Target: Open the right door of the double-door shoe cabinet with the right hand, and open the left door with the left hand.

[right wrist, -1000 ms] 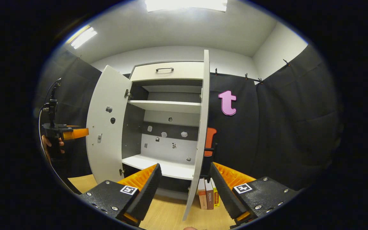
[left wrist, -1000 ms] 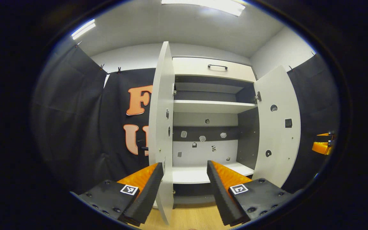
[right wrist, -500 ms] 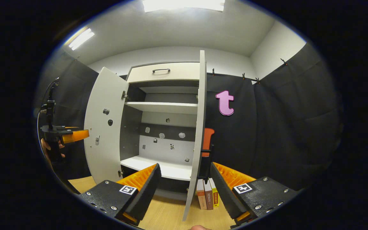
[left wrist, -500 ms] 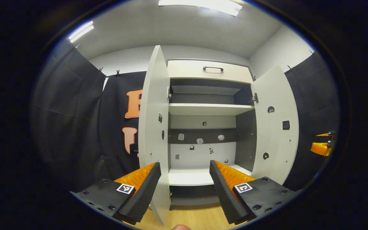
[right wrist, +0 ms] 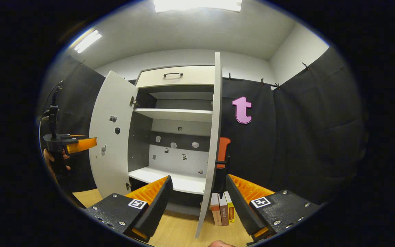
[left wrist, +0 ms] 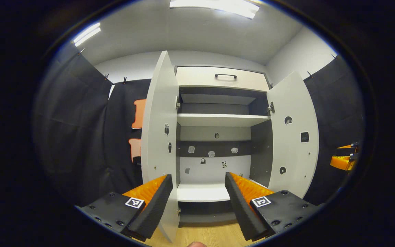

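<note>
White cabinet [left wrist: 218,77]: both doors swung open; left tool [left wrist: 197,192] & right tool [right wrist: 197,192] spread, gripping nothing.

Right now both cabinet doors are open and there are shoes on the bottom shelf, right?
Not quite. Both doors are open, the left door and the right door, but the bottom shelf holds no shoes; it is bare. The left gripper view shows this, looking straight into the cabinet.
</note>
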